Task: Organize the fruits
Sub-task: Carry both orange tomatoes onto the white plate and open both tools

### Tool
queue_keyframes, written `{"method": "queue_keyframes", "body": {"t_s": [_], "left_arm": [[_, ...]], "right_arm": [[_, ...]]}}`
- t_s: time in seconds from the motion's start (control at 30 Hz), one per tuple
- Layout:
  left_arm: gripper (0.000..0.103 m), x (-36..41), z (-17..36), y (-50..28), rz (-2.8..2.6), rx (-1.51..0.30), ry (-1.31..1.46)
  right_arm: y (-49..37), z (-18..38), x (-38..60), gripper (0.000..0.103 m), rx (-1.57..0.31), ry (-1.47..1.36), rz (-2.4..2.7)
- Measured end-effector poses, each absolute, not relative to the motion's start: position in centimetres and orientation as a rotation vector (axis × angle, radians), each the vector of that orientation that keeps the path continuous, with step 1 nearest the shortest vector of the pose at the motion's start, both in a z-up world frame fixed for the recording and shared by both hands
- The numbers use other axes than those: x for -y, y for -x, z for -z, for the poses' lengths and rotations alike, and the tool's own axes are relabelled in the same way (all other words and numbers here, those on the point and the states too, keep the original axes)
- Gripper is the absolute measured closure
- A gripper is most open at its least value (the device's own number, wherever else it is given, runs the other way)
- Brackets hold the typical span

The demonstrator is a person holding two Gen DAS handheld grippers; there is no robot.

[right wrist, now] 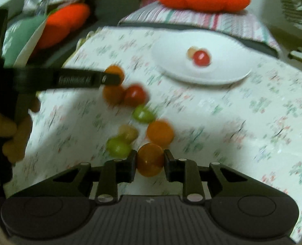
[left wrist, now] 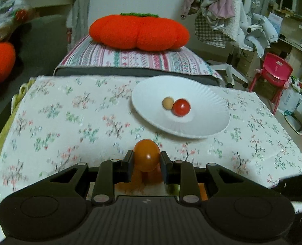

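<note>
My left gripper (left wrist: 147, 159) is shut on an orange fruit (left wrist: 147, 153) above the floral cloth, short of the white paper plate (left wrist: 151, 94). The plate holds a red fruit (left wrist: 181, 107) and a small tan fruit (left wrist: 168, 103). My right gripper (right wrist: 150, 161) is shut on another orange fruit (right wrist: 150, 161). In the right wrist view, loose fruits lie ahead: orange (right wrist: 160, 132), green (right wrist: 143, 114), green (right wrist: 118, 148), tan (right wrist: 128, 132), red (right wrist: 135, 95), orange (right wrist: 113, 94). The left gripper (right wrist: 115, 75) shows there holding its orange fruit, left of the plate (right wrist: 171, 69).
The floral cloth (left wrist: 69, 112) covers the table. A striped cushion (left wrist: 130, 58) with an orange pumpkin pillow (left wrist: 138, 31) sits behind it. A red child's chair (left wrist: 273, 75) and piled clothes stand at the right. The right wrist view is blurred.
</note>
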State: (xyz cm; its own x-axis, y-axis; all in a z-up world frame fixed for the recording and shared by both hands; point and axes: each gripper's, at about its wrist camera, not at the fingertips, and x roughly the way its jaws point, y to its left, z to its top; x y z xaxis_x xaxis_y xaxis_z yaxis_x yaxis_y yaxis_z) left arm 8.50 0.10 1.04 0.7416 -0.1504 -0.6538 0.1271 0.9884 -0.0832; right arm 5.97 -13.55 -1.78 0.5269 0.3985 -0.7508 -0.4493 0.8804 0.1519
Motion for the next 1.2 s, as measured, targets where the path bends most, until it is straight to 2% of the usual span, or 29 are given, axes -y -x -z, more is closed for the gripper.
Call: {"method": "queue_keyframes", "body": {"t_s": [0.2, 0.67, 1.2], "left_arm": [[0.094, 1.1, -1.4, -10.9, 0.168, -0.684, -0.015], [0.094, 2.4, 0.3, -15.9, 0.190, -0.641, -0.101], [0.090, 2.2, 0.8, -15.9, 0.251, -0.651, -0.103]], "right_arm": [[-9.8, 0.4, 14.0, 0.079, -0.780, 0.007, -0.440], [-17.0, 2.1, 13.9, 0.079, -0.726, -0.016, -0.335], [-16.9, 2.1, 13.8, 0.076, -0.714, 0.008, -0.308]]}}
